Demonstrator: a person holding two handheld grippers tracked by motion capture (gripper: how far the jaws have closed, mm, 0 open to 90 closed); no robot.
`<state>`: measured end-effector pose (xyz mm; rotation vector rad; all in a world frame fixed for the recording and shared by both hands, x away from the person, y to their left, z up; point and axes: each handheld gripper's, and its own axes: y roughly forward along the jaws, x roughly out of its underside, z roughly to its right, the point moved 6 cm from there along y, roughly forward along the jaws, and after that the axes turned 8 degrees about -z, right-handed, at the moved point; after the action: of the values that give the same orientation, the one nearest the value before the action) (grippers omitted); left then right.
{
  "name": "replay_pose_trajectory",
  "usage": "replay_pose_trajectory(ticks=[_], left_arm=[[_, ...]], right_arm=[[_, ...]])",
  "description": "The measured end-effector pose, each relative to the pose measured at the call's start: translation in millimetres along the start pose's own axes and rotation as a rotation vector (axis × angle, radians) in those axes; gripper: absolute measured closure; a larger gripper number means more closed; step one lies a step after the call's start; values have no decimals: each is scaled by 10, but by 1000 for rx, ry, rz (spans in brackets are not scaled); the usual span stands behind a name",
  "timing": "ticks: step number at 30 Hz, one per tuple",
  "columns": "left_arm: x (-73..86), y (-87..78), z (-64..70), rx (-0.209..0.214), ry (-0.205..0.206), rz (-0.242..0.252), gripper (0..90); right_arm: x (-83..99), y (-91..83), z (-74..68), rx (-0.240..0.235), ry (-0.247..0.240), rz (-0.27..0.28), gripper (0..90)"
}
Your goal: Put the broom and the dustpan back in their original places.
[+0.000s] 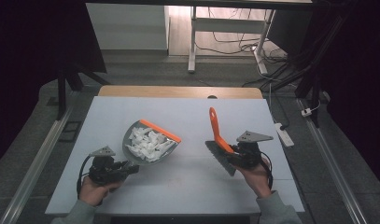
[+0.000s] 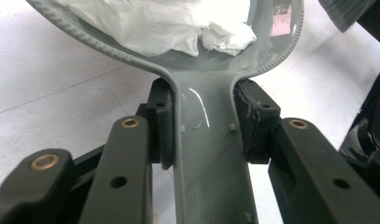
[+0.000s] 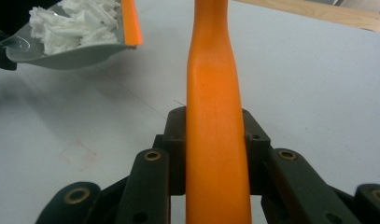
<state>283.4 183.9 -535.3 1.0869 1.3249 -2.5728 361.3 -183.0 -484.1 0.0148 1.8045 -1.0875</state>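
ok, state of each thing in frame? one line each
dustpan: held by its handle, full of scraps
paper scraps: white, piled inside the dustpan
brush: held by its orange handle, bristles toward the person
left gripper: shut on the dustpan handle
right gripper: shut on the brush handle

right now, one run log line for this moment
left gripper: shut on dustpan | dustpan: holds paper scraps | right gripper: shut on brush

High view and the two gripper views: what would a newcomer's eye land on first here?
First, the grey dustpan left of the table's middle, heaped with white paper scraps, the left gripper clamped on its handle. Next, the bright orange brush at the right, its handle pointing away from the person, held in the right gripper above the pale table.
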Motion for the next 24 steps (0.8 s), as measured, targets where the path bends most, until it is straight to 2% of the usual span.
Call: replay_pose_trajectory(ticks=[4, 12, 24], left_arm=[[9, -10, -41, -15, -25, 9, 616], [33, -26, -120, -46, -75, 24, 616], [89, -56, -231, -111, -161, 59, 616]], right_arm=[[39, 9, 38, 3, 17, -5, 702], [98, 25, 123, -10, 83, -6, 702], [161, 59, 116, -23, 92, -34, 702]])
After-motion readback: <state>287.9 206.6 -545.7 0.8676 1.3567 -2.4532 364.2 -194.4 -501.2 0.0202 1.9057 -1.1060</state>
